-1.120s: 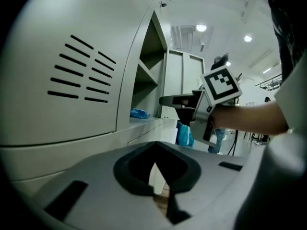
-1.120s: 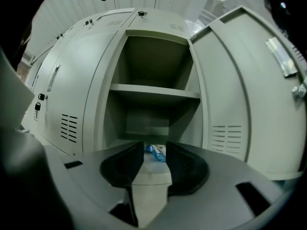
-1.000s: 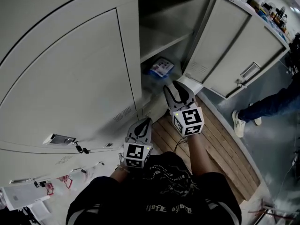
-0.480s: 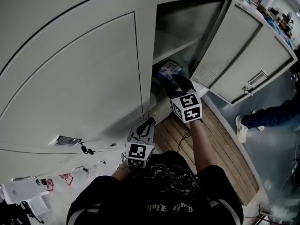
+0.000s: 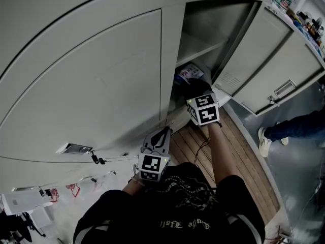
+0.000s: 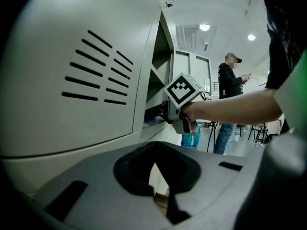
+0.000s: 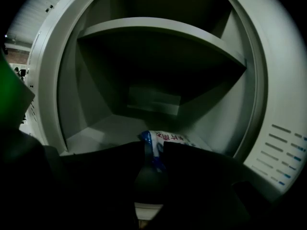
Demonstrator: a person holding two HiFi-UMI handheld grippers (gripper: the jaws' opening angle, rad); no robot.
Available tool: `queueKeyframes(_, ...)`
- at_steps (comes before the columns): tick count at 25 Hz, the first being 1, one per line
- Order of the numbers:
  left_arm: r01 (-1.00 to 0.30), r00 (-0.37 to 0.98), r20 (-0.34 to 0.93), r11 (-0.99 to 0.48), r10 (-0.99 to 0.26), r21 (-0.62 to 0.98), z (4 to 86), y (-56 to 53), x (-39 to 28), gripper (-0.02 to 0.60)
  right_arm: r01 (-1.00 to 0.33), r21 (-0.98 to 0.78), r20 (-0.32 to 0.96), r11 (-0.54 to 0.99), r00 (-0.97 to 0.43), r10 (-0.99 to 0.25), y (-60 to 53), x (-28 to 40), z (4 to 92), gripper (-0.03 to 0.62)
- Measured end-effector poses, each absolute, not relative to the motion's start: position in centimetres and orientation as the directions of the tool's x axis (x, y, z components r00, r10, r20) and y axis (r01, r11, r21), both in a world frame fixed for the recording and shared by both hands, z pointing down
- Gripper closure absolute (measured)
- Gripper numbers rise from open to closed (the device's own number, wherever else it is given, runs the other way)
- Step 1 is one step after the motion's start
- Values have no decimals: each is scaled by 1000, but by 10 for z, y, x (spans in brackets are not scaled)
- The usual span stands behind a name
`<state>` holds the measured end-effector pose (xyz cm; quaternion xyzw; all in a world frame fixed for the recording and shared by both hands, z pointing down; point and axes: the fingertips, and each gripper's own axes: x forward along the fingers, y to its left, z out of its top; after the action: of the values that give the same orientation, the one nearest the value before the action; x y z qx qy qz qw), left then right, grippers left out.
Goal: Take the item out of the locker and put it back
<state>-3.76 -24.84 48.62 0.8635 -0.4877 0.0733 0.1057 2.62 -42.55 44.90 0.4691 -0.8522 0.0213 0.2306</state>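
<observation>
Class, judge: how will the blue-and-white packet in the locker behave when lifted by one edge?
The packet looks like thin printed film, so it probably flops and sags. It lies flat on the locker floor, so likely light and won't roll.

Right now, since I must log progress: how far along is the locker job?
Done: locker door stands open. In hand: right gripper reaches inside, jaws just closing, packet edge between them, not yet clamped. Remaining: lift it out, then put it back.
</observation>
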Motion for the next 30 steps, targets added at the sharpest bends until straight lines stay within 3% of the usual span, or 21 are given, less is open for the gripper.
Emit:
queueKeyframes(3, -861, 508, 228, -496, -831, 113, 486, -248, -40, 575, -820, 191, 420, 540, -429, -800, -428, 29, 450, 519)
queueKeyframes(10, -864, 503, 223, -491, -835, 111, 484, -247, -43, 575, -826, 212, 414, 522, -408, -814, -430, 31, 448, 560)
queueKeyframes(30, -867, 498, 216, -479, -840, 134, 482, -230, -31, 575, -835, 299, 235, 462, -405, -883, -378, 50, 392, 576)
